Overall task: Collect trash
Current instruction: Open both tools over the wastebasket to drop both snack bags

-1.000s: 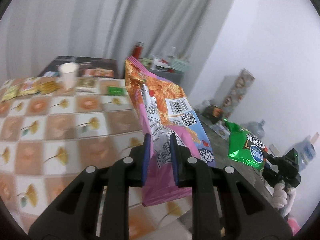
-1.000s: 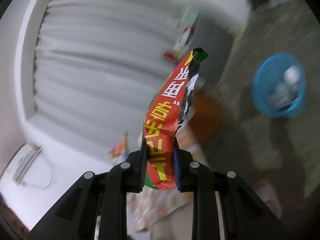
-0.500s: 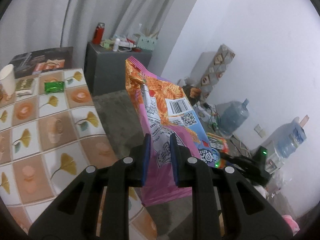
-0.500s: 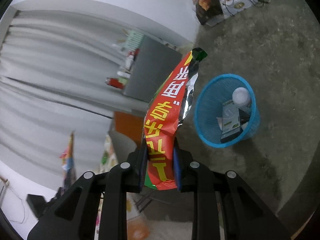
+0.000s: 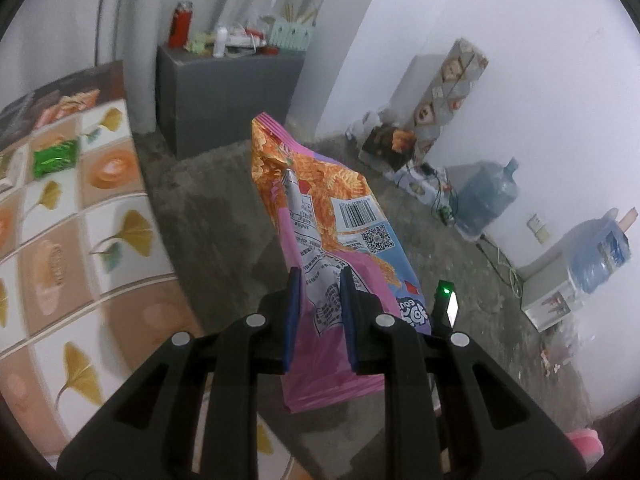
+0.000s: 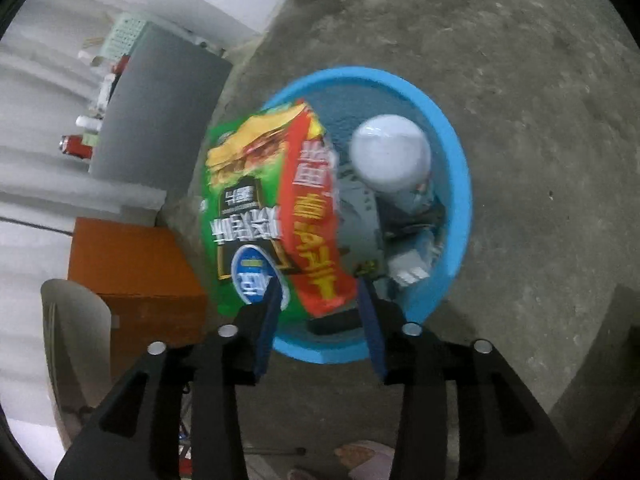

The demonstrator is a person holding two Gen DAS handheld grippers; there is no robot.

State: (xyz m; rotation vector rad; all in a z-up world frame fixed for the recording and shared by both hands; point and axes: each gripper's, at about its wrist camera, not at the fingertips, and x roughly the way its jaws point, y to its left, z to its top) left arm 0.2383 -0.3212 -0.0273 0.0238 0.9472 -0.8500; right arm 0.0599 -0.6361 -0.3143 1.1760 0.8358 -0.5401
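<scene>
Drop step in hand — right gripper point(image 6: 318, 320) jaws just opened, pads clear of green bag point(image 6: 272, 208), which is seen over blue bin point(image 6: 460, 184). Pink bag point(image 5: 320, 240) pinched by left gripper point(image 5: 318, 316) beside table point(image 5: 80, 240) — bin to be reached next, then release.

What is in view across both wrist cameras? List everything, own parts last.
pink-orange snack bag: one, held upright in the left claw
green-red snack bag: one, blurred, over the basket, between the right claw's open jaws
basket: one, blue, on the floor, holding trash
table: one, leaf-patterned cloth, left
green packet: one, on the table
cabinet: one, grey, by the wall
water jugs: two, bluish, along the wall
left claw: black, shut on bag
right claw: black, jaws just opening
</scene>
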